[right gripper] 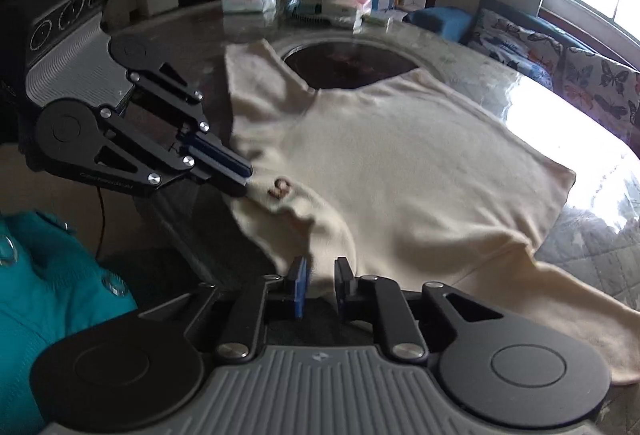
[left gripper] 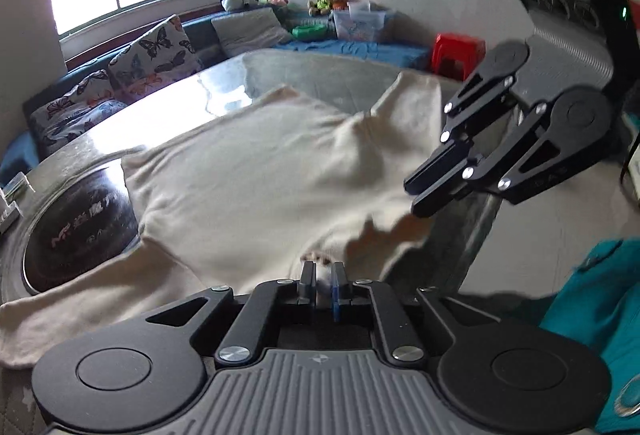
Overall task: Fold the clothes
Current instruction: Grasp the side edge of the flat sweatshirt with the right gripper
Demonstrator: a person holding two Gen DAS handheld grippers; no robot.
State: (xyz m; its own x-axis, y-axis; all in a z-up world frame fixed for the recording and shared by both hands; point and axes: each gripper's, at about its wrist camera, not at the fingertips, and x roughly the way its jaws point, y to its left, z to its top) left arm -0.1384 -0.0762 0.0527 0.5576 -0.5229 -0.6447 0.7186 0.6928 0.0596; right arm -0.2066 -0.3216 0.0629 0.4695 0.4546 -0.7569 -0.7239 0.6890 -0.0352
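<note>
A cream shirt (left gripper: 256, 171) is lying spread across the round table (left gripper: 192, 95), its near edge lifting. The left gripper (left gripper: 323, 277) is pinching that edge; the right gripper (right gripper: 320, 275) is clamping the hem nearby.

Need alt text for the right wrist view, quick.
A cream shirt lies spread on a glossy table, its near edge between the right gripper fingers. The left gripper, at left, pinches the same edge beside a small brown emblem.
</note>
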